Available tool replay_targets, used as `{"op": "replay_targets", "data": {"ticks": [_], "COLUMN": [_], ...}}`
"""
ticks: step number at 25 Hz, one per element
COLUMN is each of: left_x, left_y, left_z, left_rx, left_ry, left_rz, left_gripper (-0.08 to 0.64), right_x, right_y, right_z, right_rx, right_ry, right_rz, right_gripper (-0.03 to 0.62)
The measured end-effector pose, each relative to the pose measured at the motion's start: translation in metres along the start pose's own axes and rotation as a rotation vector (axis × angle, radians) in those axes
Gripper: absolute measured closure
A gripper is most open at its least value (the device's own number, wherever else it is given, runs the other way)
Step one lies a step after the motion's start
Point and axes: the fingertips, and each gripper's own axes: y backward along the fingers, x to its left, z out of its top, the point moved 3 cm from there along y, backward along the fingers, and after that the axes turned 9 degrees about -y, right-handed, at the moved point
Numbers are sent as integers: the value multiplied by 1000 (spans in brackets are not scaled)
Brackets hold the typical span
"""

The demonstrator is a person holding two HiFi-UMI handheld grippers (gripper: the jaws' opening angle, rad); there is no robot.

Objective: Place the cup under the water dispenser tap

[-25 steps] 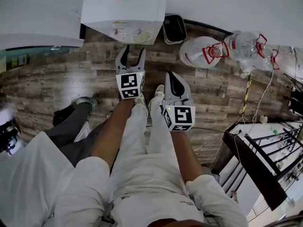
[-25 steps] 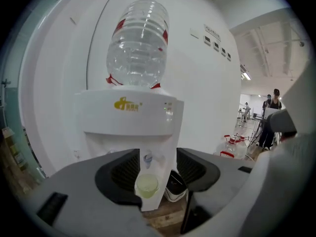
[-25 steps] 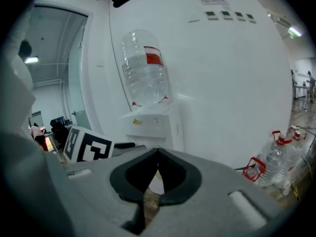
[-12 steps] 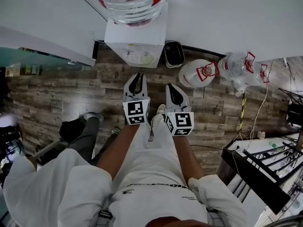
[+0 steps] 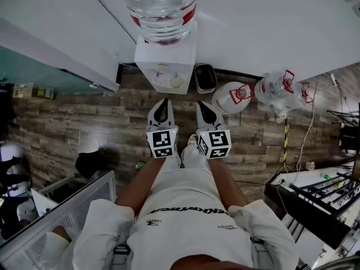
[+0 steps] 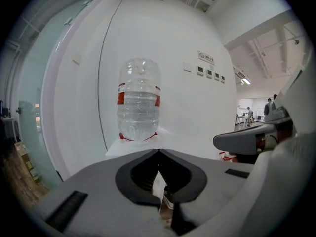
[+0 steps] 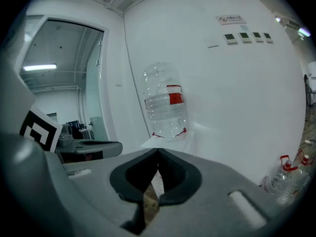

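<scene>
The left gripper [image 5: 163, 103], just left of centre in the head view, has just been closing: its jaws are met tip to tip with nothing between. The right gripper [image 5: 202, 105] beside it is likewise shut and empty. At upper centre stands the water dispenser [image 5: 166, 61]. A pale round thing [image 5: 177, 82], possibly the cup, is seen on its front ledge.

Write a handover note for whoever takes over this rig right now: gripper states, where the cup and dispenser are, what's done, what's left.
Left gripper: jaws have just been closing and are now shut, nothing between them.
Right gripper: shut, empty.
Water dispenser: against the wall, straight ahead of both grippers, bottle on top.
Cup: in no view.
Done: nothing visible yet.
Left: find the cup, grasp it, set it under the tap.
</scene>
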Motion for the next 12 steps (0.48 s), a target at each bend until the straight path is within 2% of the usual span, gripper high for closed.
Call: {"op": "replay_targets", "data": {"ticks": [12], "left_x": [-3], "left_y": [49], "left_z": [35], "left_rx": [-51], "left_ry": [-6], "left_rz": [-46], "left_gripper": [563], "right_x": [30], "right_y": [30], "right_z": [30], "right_rx": [-81], "right_ry": [9], "right_rz": [18], "right_gripper": [594]}}
